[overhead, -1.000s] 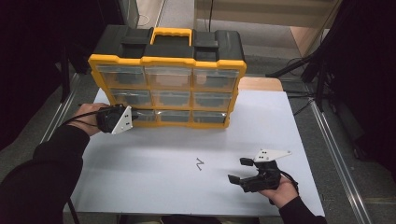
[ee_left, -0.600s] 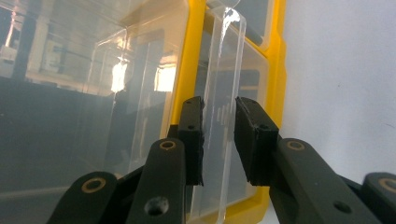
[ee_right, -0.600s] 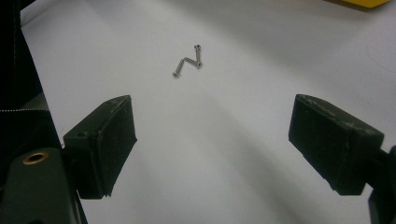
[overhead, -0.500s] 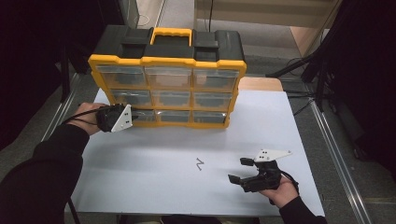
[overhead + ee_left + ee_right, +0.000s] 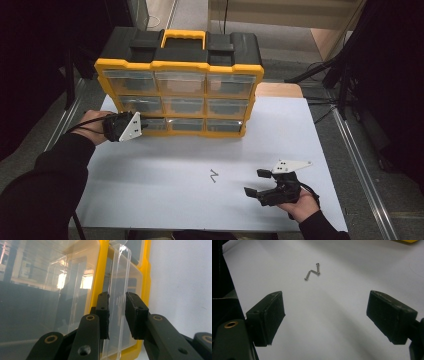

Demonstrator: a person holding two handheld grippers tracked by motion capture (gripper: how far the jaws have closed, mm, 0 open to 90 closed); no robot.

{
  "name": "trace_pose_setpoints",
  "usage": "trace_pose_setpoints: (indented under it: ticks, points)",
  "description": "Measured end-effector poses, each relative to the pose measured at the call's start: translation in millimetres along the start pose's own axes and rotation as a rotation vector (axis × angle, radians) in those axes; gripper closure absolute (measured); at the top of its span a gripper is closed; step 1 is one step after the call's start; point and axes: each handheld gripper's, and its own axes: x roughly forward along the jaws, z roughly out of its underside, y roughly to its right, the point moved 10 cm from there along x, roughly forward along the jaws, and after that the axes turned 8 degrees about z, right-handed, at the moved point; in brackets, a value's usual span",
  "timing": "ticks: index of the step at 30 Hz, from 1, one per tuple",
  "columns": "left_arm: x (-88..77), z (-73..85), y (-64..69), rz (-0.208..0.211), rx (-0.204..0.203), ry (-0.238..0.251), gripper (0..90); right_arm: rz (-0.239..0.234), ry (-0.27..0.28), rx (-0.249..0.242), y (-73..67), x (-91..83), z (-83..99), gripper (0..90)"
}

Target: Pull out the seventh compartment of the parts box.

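You are holding the left gripper (image 5: 142, 122) against the bottom-left drawer (image 5: 155, 124) of the yellow organizer (image 5: 180, 90), which is standing upright at the far side of the white table (image 5: 165, 170). In the left gripper view your jaws are closing narrowly on the drawer's clear pull tab (image 5: 117, 302), the left pad (image 5: 103, 312) and the right pad (image 5: 135, 312) sitting on either side of that thin plastic lip; they are looking pressed to it, though the glare on the plastic is making the exact contact hard to judge. The drawer itself is sitting in the lowest row, at the end nearest your left hand (image 5: 92, 125), and it is looking level with its neighbours from above. You are resting the right gripper (image 5: 262, 185) near the front right of the table, well apart from the organizer, with its jaws standing wide and holding nothing. In the right gripper view those open jaws are pointing across the bare table toward a few small screws (image 5: 312, 272), which are lying touching one another in a zigzag, near the table's middle.
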Motion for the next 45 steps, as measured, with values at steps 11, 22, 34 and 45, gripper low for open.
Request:
trace_pose_setpoints:
  ticks: [11, 22, 34, 45]
  points:
    - [-4.3, -1.3, 6.1, 0.013, 0.017, 0.002, 73.4, -0.003, -0.002, 0.001, -0.4, 0.4, -0.1, 15.7]
    - [-9.3, -2.5, 13.2, 0.031, 0.008, 0.021, 73.6, -0.002, -0.005, 0.004, -0.3, 0.8, 0.3, 15.8]
    - [-16.2, -3.4, 21.7, 0.066, 0.004, 0.035, 74.0, -0.001, -0.004, 0.009, 0.4, 1.7, 0.2, 15.8]
    - [-18.5, -4.4, 24.5, 0.076, 0.000, 0.029, 74.0, 0.001, -0.004, 0.009, 1.4, 1.5, 0.3, 15.8]
